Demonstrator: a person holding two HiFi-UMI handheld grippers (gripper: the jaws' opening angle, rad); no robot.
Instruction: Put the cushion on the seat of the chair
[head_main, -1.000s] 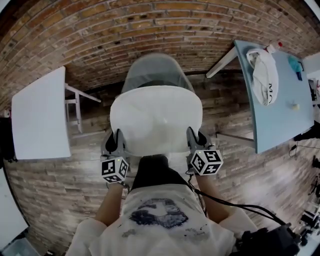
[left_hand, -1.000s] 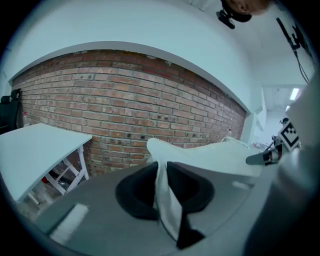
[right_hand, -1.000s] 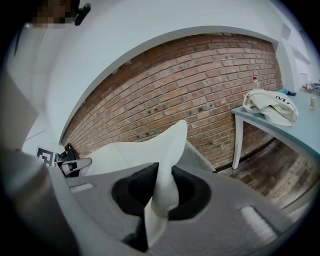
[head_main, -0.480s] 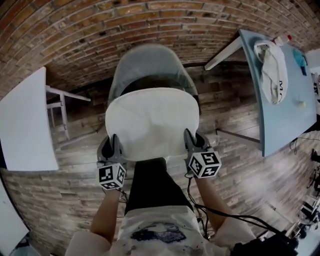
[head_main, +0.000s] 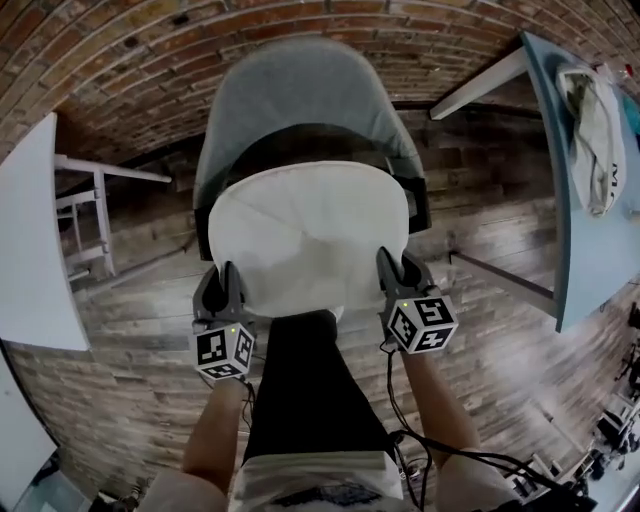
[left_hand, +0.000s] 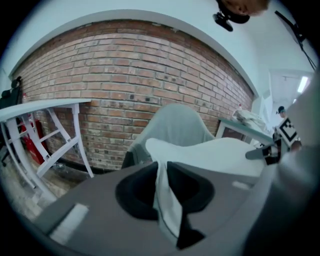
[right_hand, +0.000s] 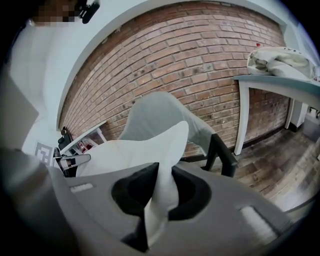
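Note:
A white seat cushion (head_main: 305, 235) hangs level just above the seat of a grey shell chair (head_main: 300, 95) with dark armrests. My left gripper (head_main: 221, 290) is shut on the cushion's near left edge, and my right gripper (head_main: 397, 275) is shut on its near right edge. In the left gripper view the cushion's rim (left_hand: 167, 200) is pinched between the jaws, with the chair back (left_hand: 175, 125) behind. The right gripper view shows the cushion fabric (right_hand: 160, 195) squeezed in the jaws and the chair (right_hand: 160, 115) beyond. The seat itself is mostly hidden under the cushion.
A white table (head_main: 30, 240) stands at the left with its legs (head_main: 90, 215) near the chair. A light blue table (head_main: 590, 180) at the right carries a white cloth bag (head_main: 595, 120). A brick wall (head_main: 150, 50) is behind the chair. Cables (head_main: 410, 420) trail by my legs.
Both grippers have come down with the cushion toward the chair seat. The chair back now shows fully above the cushion. The view has tilted further down.

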